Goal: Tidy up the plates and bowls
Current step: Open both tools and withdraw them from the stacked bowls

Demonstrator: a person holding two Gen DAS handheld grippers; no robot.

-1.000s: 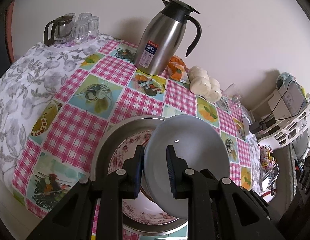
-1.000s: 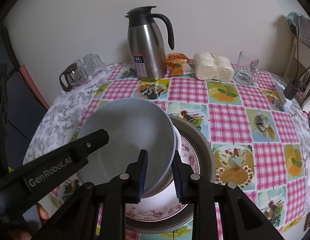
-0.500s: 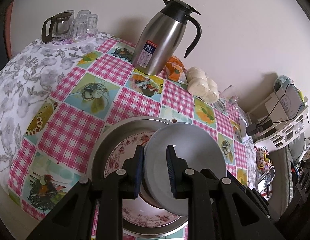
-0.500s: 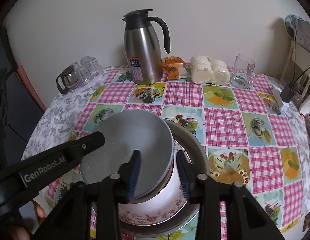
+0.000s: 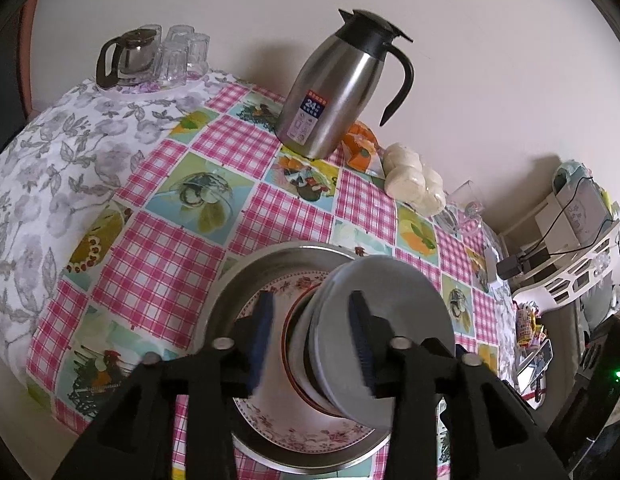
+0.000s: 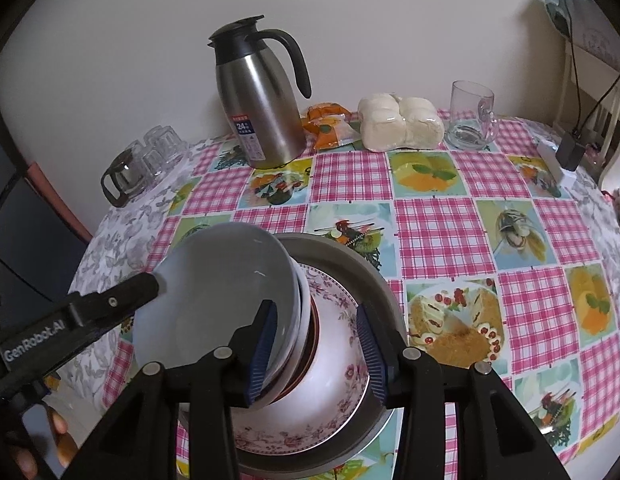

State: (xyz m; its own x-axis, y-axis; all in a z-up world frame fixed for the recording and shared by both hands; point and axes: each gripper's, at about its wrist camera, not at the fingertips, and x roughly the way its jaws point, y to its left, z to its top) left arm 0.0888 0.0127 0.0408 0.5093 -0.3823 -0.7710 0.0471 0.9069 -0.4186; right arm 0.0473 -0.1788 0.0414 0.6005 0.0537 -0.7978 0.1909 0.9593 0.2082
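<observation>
A stack of nested bowls, a grey bowl on top, rests inside a floral plate that lies in a steel basin. My left gripper is open, its fingers on either side of the bowls' near rim. My right gripper is open too, straddling the stack's right rim. The left gripper's arm shows at the left of the right wrist view.
A steel thermos jug, an orange packet, wrapped buns and a glass mug stand along the wall. A glass teapot with cups sits far left. A white rack is off the table's right.
Both grippers opened and let go of the grey bowl stack, which came down onto the floral plate in the basin.
</observation>
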